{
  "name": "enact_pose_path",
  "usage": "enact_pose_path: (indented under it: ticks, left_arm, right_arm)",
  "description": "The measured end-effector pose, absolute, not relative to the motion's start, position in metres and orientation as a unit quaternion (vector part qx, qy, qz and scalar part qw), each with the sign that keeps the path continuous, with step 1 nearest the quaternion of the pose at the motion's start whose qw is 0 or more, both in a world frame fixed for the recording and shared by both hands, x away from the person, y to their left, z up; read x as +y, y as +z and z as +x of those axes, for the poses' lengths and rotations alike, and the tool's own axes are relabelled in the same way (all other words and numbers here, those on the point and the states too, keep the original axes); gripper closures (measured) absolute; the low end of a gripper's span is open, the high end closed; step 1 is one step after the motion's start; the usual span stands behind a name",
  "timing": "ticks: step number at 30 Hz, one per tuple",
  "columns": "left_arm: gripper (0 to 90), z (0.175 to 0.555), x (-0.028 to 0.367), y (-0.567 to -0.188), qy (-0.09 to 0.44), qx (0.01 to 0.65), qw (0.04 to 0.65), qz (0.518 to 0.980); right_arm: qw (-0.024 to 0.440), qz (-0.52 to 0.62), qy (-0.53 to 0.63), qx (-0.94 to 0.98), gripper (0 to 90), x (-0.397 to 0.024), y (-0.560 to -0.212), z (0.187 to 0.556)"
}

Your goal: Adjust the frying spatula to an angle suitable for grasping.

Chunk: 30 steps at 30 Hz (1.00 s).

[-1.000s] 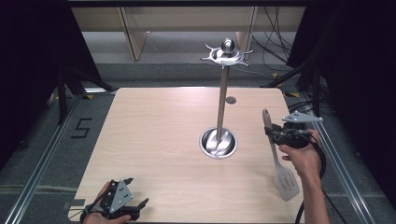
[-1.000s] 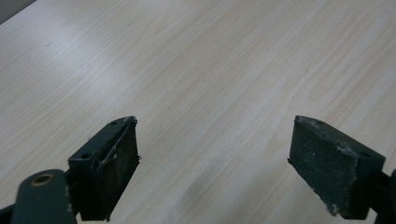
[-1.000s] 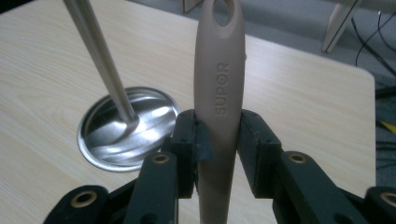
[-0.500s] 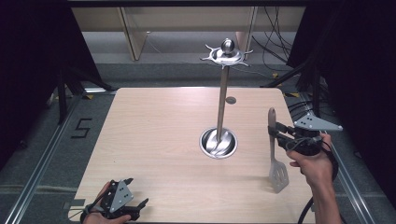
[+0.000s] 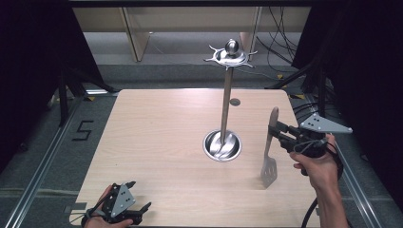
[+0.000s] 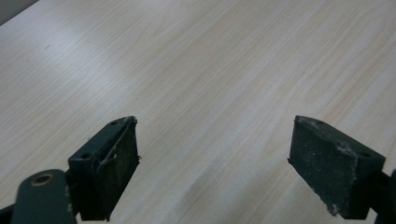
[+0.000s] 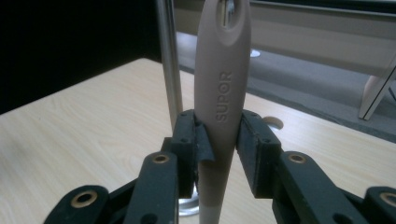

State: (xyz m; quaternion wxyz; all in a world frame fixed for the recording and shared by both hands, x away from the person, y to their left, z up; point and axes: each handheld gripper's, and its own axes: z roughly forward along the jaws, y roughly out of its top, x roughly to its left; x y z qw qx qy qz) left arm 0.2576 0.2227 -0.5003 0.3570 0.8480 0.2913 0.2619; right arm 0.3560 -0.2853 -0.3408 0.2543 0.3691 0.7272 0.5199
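Beige plastic and marked SUPOR, the slotted metal-bladed spatula [image 5: 269, 152] hangs upright at right of frame, handle pinched in my right gripper [image 5: 275, 130], apparently clear of the light wooden table [image 5: 157, 137], while my left gripper [image 5: 142, 209] rests wide open lower left.

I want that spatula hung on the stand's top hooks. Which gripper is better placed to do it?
The right gripper: it already clamps the spatula upright beside the stand. The left gripper sits open at the table's near corner.
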Motion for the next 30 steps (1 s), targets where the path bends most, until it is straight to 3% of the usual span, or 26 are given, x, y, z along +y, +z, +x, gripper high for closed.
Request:
enact_pose_path:
  ticks: [10, 11, 30]
  left_arm:
    - [14.9, 0.257, 0.221, -0.501, 0.253, 0.288, 0.366, 0.848]
    - [14.9, 0.257, 0.221, -0.501, 0.260, 0.288, 0.367, 0.845]
    - [15.0, 0.256, 0.222, -0.498, 0.261, 0.281, 0.366, 0.848]
  right_arm:
    - [0.244, 0.344, 0.546, 0.724, 69.8, -0.283, -0.332, 0.362]
    - [0.227, 0.353, 0.547, 0.724, 69.8, -0.279, -0.330, 0.363]
    - [0.252, 0.327, 0.540, 0.734, 69.7, -0.256, -0.297, 0.381]
